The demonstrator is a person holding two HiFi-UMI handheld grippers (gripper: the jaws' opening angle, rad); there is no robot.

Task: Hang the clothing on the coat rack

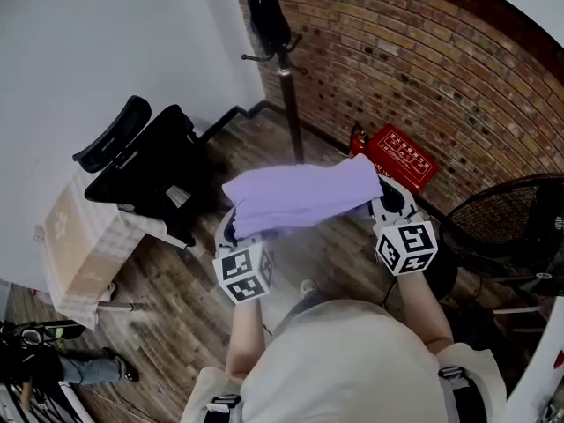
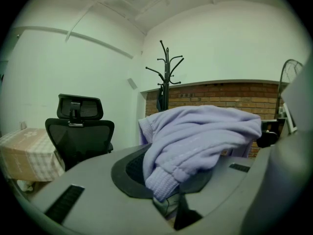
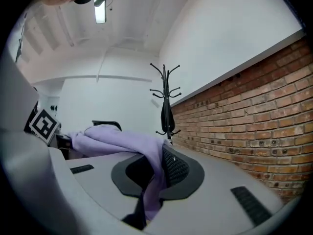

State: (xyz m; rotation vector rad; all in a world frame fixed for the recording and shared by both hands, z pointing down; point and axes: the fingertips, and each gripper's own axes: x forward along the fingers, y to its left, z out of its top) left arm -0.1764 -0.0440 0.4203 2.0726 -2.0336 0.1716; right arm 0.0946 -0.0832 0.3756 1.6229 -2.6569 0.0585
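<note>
The sweater (image 1: 304, 196) is held up in the air between both tongs, in front of the person and well short of the rack (image 1: 286, 69) in the corner by the brick wall. The left tongs (image 2: 172, 207) are nearly closed, pinching the sweater at its ribbed cuff (image 2: 161, 182). The right tongs (image 3: 142, 212) are almost pressed together on a thin fold of the same cloth, which trails down between the jaws.

The sweater looks light, thick-knit and wholly limp. It sags in a heap between the two grips and drapes over both tongs, so it will not keep any shape of its own. The knit should give good friction and is unlikely to slip, and nothing about it is fragile. The risk lies in its slackness: loose sleeves can swing or snag on the lower pegs, and a pinch on one layer may stretch it.

For hanging, the neck or a shoulder seam looks the better hold, since the doubled cloth there can be dropped over a peg. A dark item (image 1: 264, 11) already occupies one peg, so a free one must be chosen.
</note>
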